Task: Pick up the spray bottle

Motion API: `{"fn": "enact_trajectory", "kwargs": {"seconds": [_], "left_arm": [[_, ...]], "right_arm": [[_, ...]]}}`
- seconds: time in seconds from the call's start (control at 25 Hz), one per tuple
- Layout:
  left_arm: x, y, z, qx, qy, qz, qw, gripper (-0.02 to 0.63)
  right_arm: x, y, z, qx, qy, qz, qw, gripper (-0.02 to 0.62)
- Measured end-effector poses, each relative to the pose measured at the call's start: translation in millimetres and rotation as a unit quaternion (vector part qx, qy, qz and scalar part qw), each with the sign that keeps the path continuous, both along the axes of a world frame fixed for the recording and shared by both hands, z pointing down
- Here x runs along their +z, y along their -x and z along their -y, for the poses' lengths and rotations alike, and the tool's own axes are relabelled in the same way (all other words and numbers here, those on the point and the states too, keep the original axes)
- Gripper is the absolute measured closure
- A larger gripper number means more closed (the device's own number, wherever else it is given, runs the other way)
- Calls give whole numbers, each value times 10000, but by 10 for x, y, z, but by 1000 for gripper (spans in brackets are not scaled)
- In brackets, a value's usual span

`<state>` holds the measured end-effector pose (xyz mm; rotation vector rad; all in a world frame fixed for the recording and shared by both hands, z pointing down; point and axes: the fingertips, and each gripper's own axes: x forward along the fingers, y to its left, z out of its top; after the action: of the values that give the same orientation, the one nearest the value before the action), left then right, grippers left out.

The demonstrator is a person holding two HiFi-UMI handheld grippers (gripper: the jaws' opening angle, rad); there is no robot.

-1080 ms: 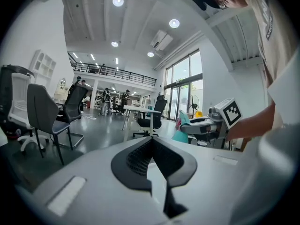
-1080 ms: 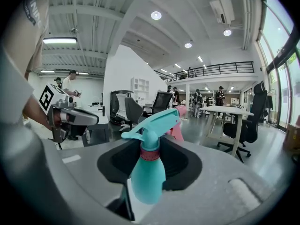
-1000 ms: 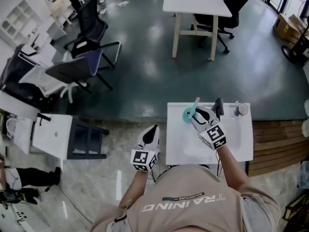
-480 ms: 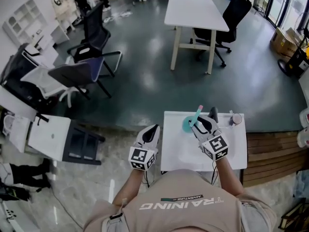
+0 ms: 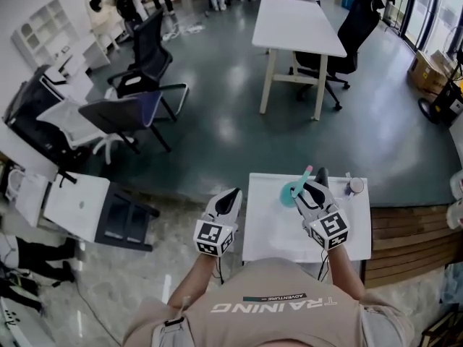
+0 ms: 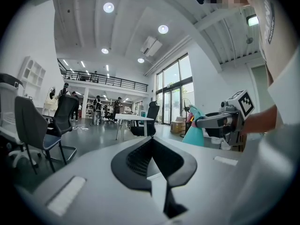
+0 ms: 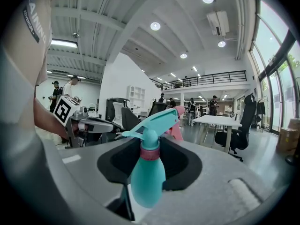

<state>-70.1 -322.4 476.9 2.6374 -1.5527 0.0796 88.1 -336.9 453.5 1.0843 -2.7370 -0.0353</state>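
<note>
The white table (image 5: pixel 268 230) lies just under my right tongs (image 5: pixel 309 188), half closed on the teal spray bottle (image 7: pixel 147 177), its body between the pads below the pink collar (image 7: pixel 150 152). It's likely light, slick plastic, so gripping nearer the neck seems surer. My left tongs (image 6: pixel 151 142) are shut and empty alongside.

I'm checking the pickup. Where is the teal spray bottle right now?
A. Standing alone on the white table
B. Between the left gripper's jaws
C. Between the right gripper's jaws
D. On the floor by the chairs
C: the right gripper view shows the spray bottle clamped by its body between the pads of the right gripper, while the left gripper holds nothing.
</note>
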Motion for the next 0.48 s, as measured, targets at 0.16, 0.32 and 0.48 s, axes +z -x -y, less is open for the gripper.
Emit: {"fn": "enact_trajectory", "kwargs": {"seconds": [0.16, 0.32, 0.48], "left_arm": [[63, 22, 4, -38, 80, -54, 9999, 588], [65, 18, 17, 21, 79, -57, 10000, 588], [91, 15, -14, 37, 105, -65, 9999, 588]], "right_arm": [[9, -8, -35, 9, 55, -2, 10000, 465], [-31, 16, -21, 15, -4, 25, 10000, 465], [-8, 17, -64, 24, 0, 37, 10000, 465]]}}
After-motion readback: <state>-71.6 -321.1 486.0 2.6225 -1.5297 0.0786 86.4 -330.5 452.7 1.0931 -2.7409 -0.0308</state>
